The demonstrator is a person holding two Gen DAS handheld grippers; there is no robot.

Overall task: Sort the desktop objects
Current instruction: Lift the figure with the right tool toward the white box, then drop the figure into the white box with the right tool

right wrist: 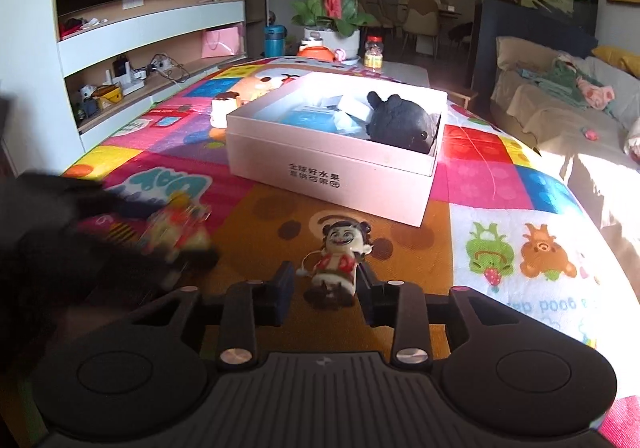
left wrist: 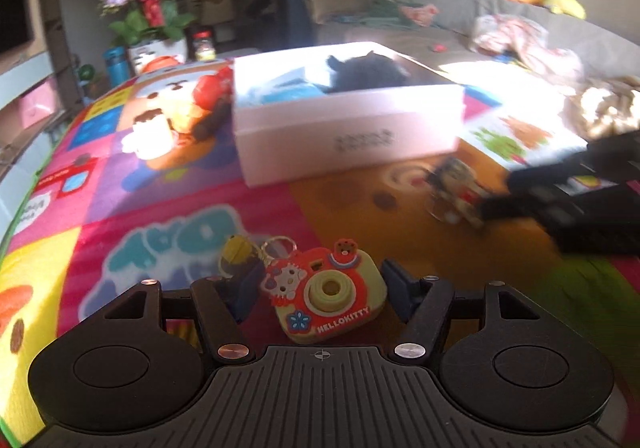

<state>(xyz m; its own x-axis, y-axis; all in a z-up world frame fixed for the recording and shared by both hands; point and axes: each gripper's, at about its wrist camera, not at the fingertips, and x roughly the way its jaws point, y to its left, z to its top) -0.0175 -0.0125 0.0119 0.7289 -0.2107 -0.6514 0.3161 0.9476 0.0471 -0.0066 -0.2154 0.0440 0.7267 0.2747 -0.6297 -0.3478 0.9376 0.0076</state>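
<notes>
Left gripper [left wrist: 320, 288] is spread wide, with the Hello Kitty camera keychain [left wrist: 326, 290] sitting between the two fingers — gap showing on both sides, so nothing's pinched. Its metal ring and a small yellow charm [left wrist: 236, 250] poke out toward the left finger, pretty tight there. The keychain lies low in the frame on the colourful play mat [left wrist: 168, 207] covering the table, with a good stretch of bare mat ahead of it before the white box [left wrist: 348, 135] in the middle of the frame.

Right gripper [right wrist: 325, 290] is also spread, fingers either side of the little cartoon figure keychain [right wrist: 338, 264]. The right finger looks just beside or touching it, the left one has a clear gap — can't tell if there's real contact. Its thin ring sticks out on the left side.

The box sits past the figure at frame centre, near corner pointing at the gripper, open top, with a black plush [right wrist: 400, 121] against its right wall and blue-white packets [right wrist: 320, 113] on the left. Open mat runs down the right side to the table edge, where the sofa [right wrist: 560, 115] starts. In the right view, the other gripper is a dark blur at lower left, close to the figure.
</notes>
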